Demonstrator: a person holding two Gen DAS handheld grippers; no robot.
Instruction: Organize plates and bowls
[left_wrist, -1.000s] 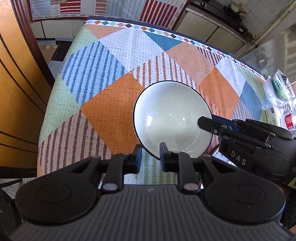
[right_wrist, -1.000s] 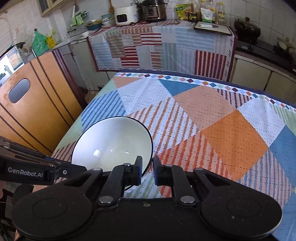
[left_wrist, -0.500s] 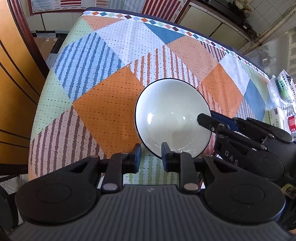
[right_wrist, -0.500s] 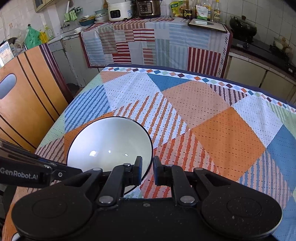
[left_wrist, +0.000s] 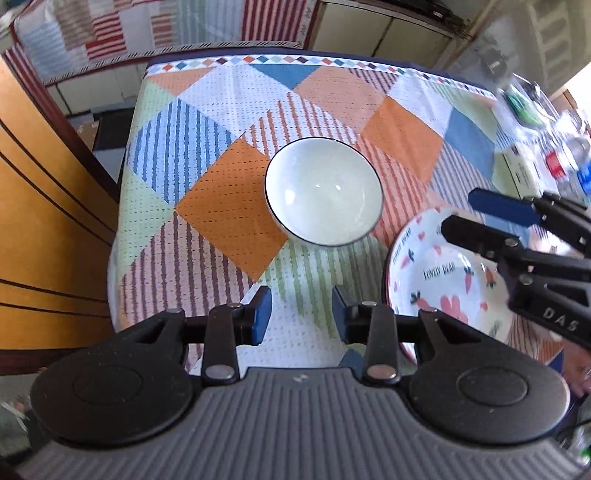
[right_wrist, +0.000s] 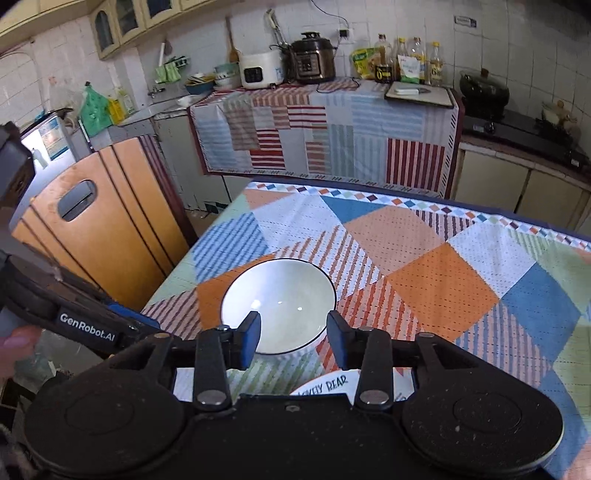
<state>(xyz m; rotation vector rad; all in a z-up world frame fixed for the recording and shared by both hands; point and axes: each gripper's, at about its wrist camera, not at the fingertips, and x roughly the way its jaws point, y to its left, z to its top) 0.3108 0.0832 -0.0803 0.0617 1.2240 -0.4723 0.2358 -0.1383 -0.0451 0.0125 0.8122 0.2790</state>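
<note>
A: Start with the grippers. How do they stand?

B: The left gripper (left_wrist: 301, 314) has its jaws parted with nothing between them, only tablecloth (left_wrist: 229, 218) showing in the gap. The right gripper (right_wrist: 291, 339) is likewise parted and empty. Both have just been opening; a second ago each was pinched on the bowl's rim, left at the near edge, right at the side.

A: So the bowl is let go?

B: Yes. The bowl (left_wrist: 323, 192) now sits upright on the cloth by itself, apart from both sets of fingers. In both wrist views it looks smaller and further off than before, so both grippers have drawn back and up from it.

A: Anything new in sight?

B: A plate (left_wrist: 443, 280) with carrot prints and lettering has come into the left view, just right of the bowl and near to it, not touching as far as I can tell. The right gripper hangs over it. In the right view only its lettered rim shows under the fingers.

A: What does that mean for the job?

B: I judge the bowl's placing done. The plate looks the likely next piece, and both grippers are free to take it.
</note>
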